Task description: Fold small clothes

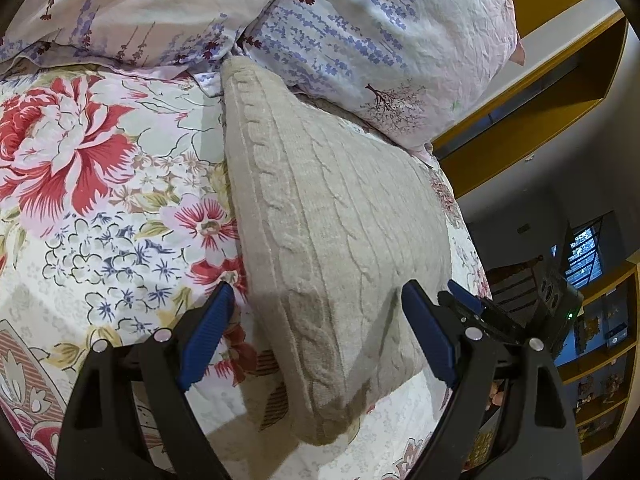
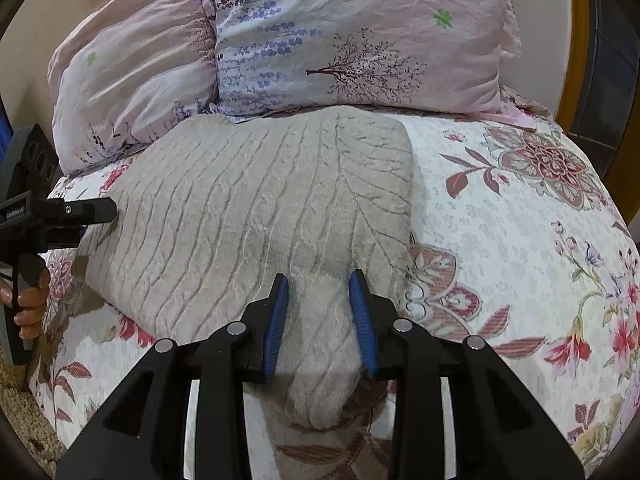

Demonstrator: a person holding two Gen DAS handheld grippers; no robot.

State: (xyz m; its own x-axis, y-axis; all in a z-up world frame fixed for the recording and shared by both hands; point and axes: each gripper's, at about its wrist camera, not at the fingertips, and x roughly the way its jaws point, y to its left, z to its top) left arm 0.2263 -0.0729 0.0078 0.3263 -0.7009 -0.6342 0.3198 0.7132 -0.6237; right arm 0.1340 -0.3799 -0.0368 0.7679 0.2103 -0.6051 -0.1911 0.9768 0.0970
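Note:
A beige cable-knit garment (image 1: pixel 332 224) lies folded flat on the floral bedspread (image 1: pixel 100 208). My left gripper (image 1: pixel 316 296) is open, its blue pads either side of the garment's near corner, just above it. In the right wrist view the garment (image 2: pixel 248 208) fills the middle of the bed. My right gripper (image 2: pixel 319 284) is open over its near edge, with fabric between the pads. The left gripper (image 2: pixel 96 210) shows at the garment's left edge, held by a hand.
Two pale floral pillows (image 2: pixel 352 36) lie against the garment's far edge. The bedspread (image 2: pixel 500 240) extends to the right of the garment. Yellow shelving (image 1: pixel 532 120) and a dark room lie beyond the bed's edge.

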